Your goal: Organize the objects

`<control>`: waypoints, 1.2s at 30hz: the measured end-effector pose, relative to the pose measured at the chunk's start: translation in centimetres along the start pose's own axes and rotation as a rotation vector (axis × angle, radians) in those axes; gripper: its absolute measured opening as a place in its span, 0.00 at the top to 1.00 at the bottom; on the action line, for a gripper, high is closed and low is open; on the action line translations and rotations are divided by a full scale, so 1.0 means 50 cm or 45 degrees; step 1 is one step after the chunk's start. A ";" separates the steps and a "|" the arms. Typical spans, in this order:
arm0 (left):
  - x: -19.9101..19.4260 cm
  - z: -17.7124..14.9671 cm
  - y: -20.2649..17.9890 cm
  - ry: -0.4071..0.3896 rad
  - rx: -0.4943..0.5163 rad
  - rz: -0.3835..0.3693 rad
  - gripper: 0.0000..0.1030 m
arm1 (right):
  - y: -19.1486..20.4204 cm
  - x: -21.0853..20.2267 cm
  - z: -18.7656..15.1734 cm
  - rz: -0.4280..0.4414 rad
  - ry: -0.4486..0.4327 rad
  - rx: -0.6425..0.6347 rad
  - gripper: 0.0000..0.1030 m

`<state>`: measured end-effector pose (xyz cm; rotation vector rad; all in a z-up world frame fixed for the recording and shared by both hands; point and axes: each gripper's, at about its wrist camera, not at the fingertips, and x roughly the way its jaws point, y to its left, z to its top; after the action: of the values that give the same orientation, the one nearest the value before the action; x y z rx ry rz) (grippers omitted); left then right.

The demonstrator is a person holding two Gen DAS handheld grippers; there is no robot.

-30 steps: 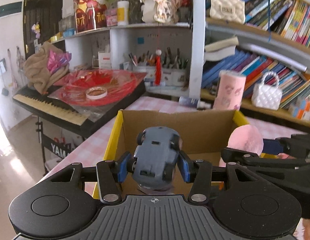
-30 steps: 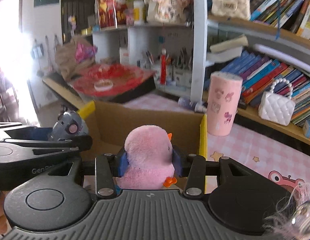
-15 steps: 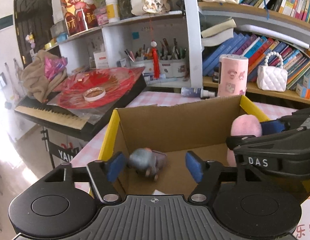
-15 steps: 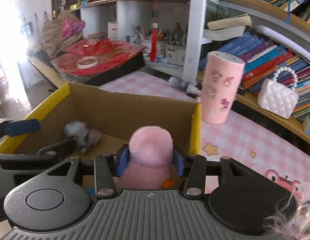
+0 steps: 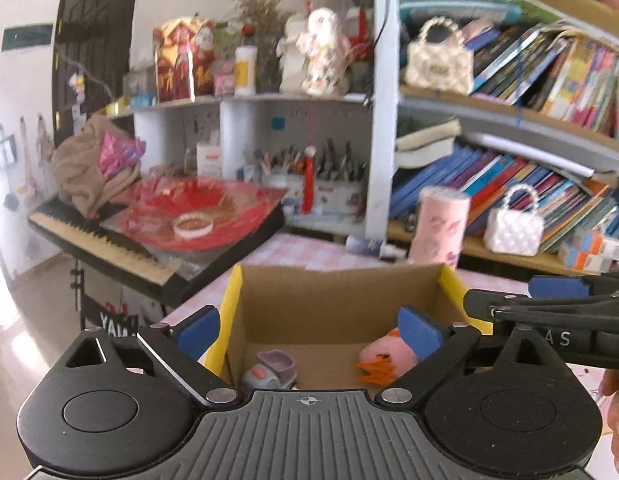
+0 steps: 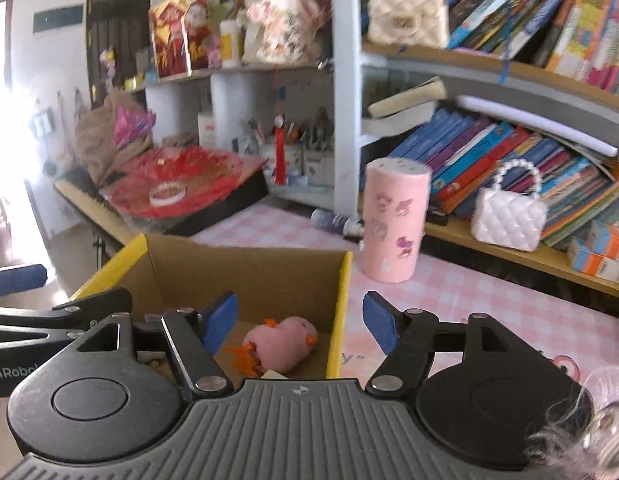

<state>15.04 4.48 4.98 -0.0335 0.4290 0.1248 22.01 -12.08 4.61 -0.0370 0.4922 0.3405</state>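
Note:
A cardboard box [image 5: 337, 300] with yellow flap edges stands on the pink checked table; it also shows in the right wrist view [image 6: 245, 268]. A grey toy car [image 5: 271, 372] lies on the box floor at the left. A pink plush chick [image 5: 383, 356] lies on its side at the right, also in the right wrist view [image 6: 283, 344]. My left gripper [image 5: 309, 326] is open and empty above the box's near edge. My right gripper [image 6: 301, 316] is open and empty above the box's right wall.
A pink cylinder [image 6: 393, 220] stands on the table beyond the box. A white quilted handbag [image 6: 507, 218] sits on the low bookshelf. A keyboard with a red plate [image 5: 193, 210] stands to the left. Shelves of books fill the back right.
Both grippers have opened and pulled back and up. The toy car and the pink chick have dropped from the jaws onto the box floor.

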 end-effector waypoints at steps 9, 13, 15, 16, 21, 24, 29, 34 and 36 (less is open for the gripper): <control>-0.098 -0.040 -0.043 -0.029 0.057 -0.059 0.01 | -0.038 -0.149 -0.056 -0.117 -0.050 0.100 0.29; -0.120 -0.068 -0.062 0.019 0.091 -0.101 0.01 | -0.057 -0.206 -0.101 -0.224 -0.025 0.144 0.26; -0.129 -0.085 -0.070 0.043 0.098 -0.114 0.01 | -0.069 -0.229 -0.126 -0.278 0.001 0.169 0.26; -0.132 -0.094 -0.074 0.059 0.099 -0.120 0.01 | -0.074 -0.239 -0.138 -0.306 0.013 0.188 0.25; -0.148 -0.151 -0.103 0.177 0.117 -0.171 0.01 | -0.083 -0.291 -0.217 -0.531 0.069 0.337 0.18; -0.156 -0.173 -0.125 0.228 0.188 -0.235 0.00 | -0.078 -0.310 -0.265 -0.590 0.130 0.366 0.16; -0.167 -0.186 -0.150 0.251 0.242 -0.253 0.00 | -0.089 -0.331 -0.291 -0.638 0.179 0.380 0.09; -0.175 -0.200 -0.167 0.289 0.258 -0.242 0.00 | -0.094 -0.341 -0.312 -0.686 0.227 0.375 0.04; -0.179 -0.205 -0.174 0.297 0.278 -0.238 0.00 | -0.091 -0.351 -0.320 -0.698 0.230 0.371 0.02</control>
<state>3.84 -5.75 -0.54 0.1275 0.6674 -0.1119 1.70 -23.67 -1.50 0.0802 0.6832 -0.2757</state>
